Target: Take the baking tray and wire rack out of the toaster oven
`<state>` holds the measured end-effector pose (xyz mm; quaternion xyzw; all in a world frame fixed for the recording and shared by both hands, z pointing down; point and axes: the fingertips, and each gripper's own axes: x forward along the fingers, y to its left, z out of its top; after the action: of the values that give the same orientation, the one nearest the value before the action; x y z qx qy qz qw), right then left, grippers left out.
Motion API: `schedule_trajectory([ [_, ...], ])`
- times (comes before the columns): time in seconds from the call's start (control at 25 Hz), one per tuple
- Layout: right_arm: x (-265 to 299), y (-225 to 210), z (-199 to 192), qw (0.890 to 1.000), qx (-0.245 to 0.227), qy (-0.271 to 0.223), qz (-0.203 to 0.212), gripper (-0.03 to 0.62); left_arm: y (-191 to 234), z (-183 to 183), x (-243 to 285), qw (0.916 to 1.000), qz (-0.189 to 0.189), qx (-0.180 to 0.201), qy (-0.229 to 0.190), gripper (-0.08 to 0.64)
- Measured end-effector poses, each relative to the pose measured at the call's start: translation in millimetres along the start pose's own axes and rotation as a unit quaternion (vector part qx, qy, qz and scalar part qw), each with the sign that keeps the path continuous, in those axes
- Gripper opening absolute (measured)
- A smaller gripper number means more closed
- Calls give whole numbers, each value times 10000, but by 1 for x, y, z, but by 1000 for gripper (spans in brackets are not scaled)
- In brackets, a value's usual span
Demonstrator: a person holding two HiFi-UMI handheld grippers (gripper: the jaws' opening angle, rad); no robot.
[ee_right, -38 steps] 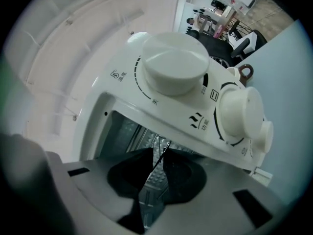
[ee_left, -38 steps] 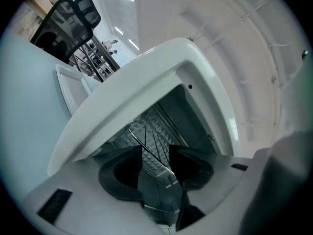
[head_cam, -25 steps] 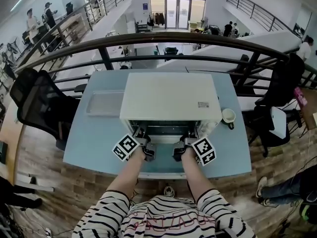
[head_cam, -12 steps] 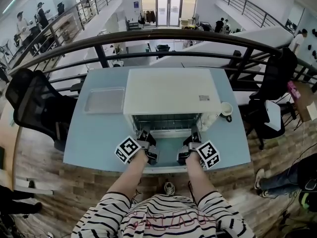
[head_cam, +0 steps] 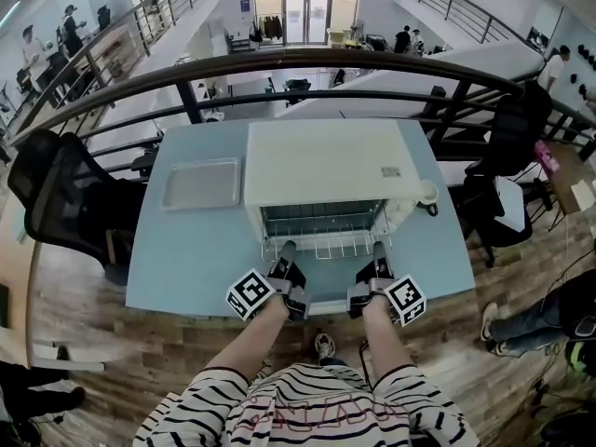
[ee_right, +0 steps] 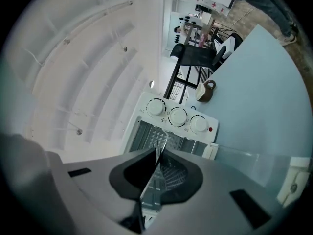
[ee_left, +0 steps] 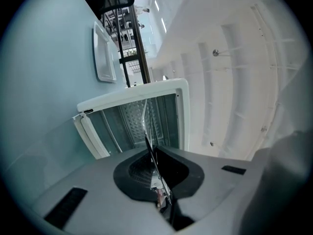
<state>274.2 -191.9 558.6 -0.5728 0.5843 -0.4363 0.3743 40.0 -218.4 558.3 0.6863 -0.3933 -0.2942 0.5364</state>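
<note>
as wire rack (head_cam: pixel 319 246) juts from toaster oven (head_cam: pixel 326 161) — left gripper (head_cam: pixel 286 250) & right gripper (head_cam: pixel 378 249) each pinch its front edge.

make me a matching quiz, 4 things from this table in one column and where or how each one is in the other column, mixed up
Things
1 wire rack
2 baking tray
3 mug
4 toaster oven

Place or state
a lying on the table, left of the oven in the head view
b open at the front
c right of the oven in the head view
d partway out of the oven, clamped by the left tool and the right tool

Pairs: 1-d, 2-a, 3-c, 4-b
</note>
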Motion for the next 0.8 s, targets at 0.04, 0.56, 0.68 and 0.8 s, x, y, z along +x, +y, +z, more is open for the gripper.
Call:
schedule_trajectory([
  [0.04, -6, 0, -1, 10000, 30, -31, -4, 48, 0, -2, -5, 10000, -7, -22, 38, 23],
  [0.56, -86, 10, -29, 9989, 79, -466, 79, 43, -1, -18, -75, 9985, -113, -103, 520, 23],
  [0.68, -103, 13, -43, 9981, 95, -604, 91, 41, 0, -14, -91, 9975, -215, -40, 669, 22],
  [0.8, -121, 12, -53, 9972, 166, -723, 26, 40, -1, -15, -106, 9959, -275, -38, 856, 23],
])
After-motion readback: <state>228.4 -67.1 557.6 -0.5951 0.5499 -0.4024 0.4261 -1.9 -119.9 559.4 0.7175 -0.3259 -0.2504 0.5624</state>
